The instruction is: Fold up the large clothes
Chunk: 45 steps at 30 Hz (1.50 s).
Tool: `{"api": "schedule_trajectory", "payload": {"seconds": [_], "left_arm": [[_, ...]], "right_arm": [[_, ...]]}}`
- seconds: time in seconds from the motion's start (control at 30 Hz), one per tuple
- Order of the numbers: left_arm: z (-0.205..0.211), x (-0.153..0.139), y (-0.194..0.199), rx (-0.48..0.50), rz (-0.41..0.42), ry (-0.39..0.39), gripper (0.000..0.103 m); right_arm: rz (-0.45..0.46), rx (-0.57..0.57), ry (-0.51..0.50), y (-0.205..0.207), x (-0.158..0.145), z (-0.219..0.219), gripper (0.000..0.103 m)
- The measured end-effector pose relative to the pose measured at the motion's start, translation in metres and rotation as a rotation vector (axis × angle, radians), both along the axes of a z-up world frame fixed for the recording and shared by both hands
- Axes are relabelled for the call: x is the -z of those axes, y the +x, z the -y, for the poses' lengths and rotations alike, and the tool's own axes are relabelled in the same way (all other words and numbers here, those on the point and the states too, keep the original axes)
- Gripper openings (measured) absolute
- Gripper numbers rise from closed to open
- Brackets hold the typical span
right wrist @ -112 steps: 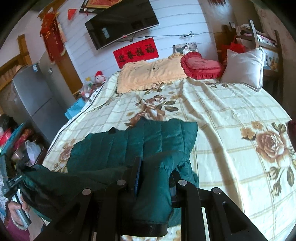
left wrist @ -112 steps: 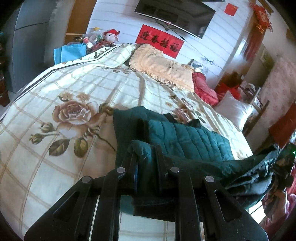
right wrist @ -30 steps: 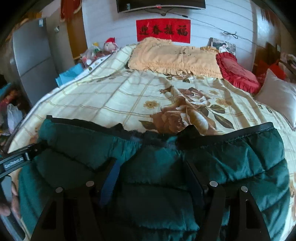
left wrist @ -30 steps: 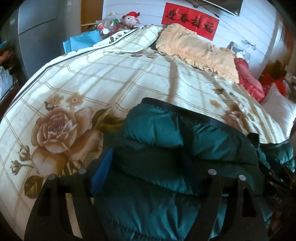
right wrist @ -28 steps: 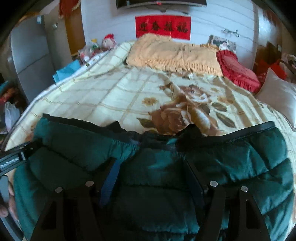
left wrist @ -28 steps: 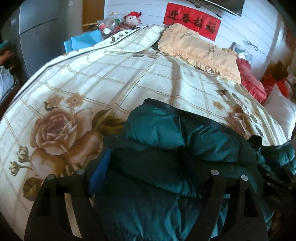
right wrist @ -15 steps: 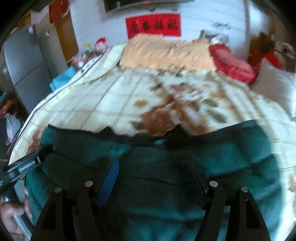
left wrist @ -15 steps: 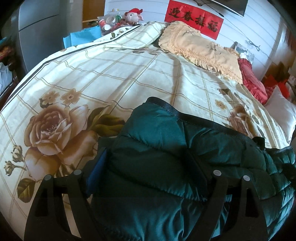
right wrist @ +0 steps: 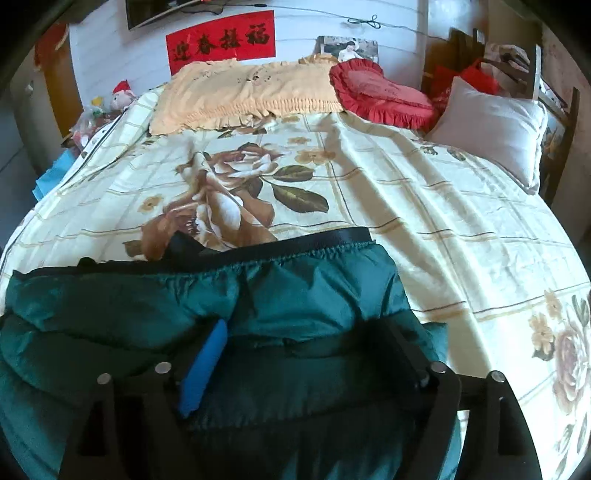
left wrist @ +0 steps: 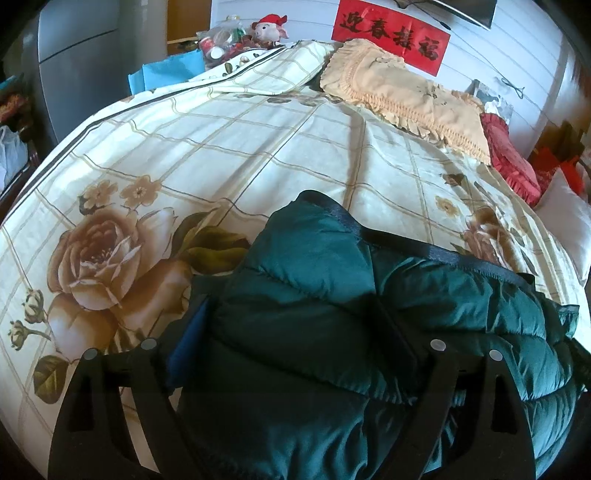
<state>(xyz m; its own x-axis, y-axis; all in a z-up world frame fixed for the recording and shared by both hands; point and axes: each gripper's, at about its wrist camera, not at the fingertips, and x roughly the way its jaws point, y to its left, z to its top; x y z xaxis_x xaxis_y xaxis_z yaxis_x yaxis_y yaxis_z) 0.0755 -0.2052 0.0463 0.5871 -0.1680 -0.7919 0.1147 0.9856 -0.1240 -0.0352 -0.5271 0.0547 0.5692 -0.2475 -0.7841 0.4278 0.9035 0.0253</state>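
A dark green quilted jacket [left wrist: 332, 295] lies folded on the rose-patterned bedspread [left wrist: 184, 147], its black-trimmed hem on the far side. My left gripper [left wrist: 291, 325] is open, its fingers spread wide and pressed on the jacket's left part. The jacket [right wrist: 258, 295] also fills the near part of the right wrist view. My right gripper [right wrist: 303, 343] is open too, spread wide over the jacket's right part. Padded fabric bulges up between both pairs of fingers and hides the fingertips.
A yellow frilled pillow [right wrist: 240, 92], a red heart cushion [right wrist: 380, 92] and a white pillow [right wrist: 491, 122] lie at the head of the bed. A grey fridge [left wrist: 74, 55] and a cluttered stand with a plush toy [left wrist: 269, 29] are to the left.
3.7 s ago both grippers were shut on raised jacket fabric. Now the jacket lies folded on the bed and both grippers are open on it. Both views have shifted slightly over the last second.
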Motion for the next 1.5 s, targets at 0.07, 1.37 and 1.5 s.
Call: {"api": "schedule_trajectory", "payload": {"seconds": [0.07, 1.37, 1.5], "left_arm": [[0.0, -0.001, -0.002, 0.004, 0.004, -0.006, 0.088], [-0.001, -0.033, -0.089, 0.126, 0.071, 0.016, 0.089], [-0.008, -0.036, -0.095, 0.136, 0.058, -0.02, 0.089]], "right_arm": [[0.002, -0.006, -0.008, -0.004, -0.003, -0.003, 0.08], [0.103, -0.017, 0.055, -0.154, -0.029, -0.03, 0.082], [0.078, -0.014, 0.104, -0.143, -0.005, -0.025, 0.087]]}}
